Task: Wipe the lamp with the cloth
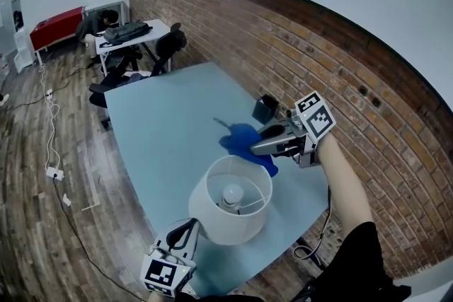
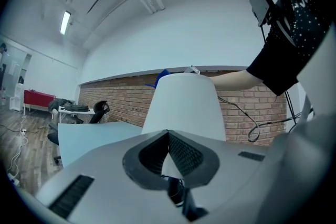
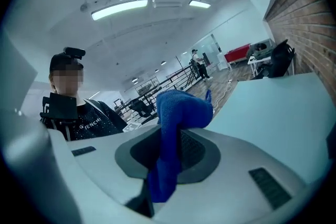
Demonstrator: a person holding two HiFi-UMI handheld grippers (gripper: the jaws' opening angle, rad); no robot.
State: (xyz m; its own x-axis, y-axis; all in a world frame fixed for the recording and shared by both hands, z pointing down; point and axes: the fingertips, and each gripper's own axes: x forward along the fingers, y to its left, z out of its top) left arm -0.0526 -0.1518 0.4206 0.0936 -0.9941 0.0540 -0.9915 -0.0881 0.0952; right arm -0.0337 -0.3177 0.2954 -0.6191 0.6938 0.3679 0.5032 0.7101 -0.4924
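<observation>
I have the lamp (image 1: 230, 212) standing upright near the front edge of the pale blue tabletop (image 1: 159, 127), its white shade open to the head view with the bulb (image 1: 231, 195) showing inside. My right claw (image 1: 256, 147) hangs over the tabletop just past the shade's far rim, pinching the blue cloth (image 1: 248, 140). In the right gripper view the cloth (image 3: 176, 123) runs up between the pads and bunches over their tips, so that claw (image 3: 170, 136) is clamped on it. The cloth's lower fold sits just beside the shade's rim; I cannot tell whether it touches. My left claw (image 1: 191, 226) is low at the shade's near-left side. In the left gripper view its tips (image 2: 168, 134) are pressed together, and the lamp (image 2: 184, 105) fills the view right behind them. A small dark container (image 1: 265, 108) stands beyond the cloth, near the brick wall (image 1: 297, 53).
</observation>
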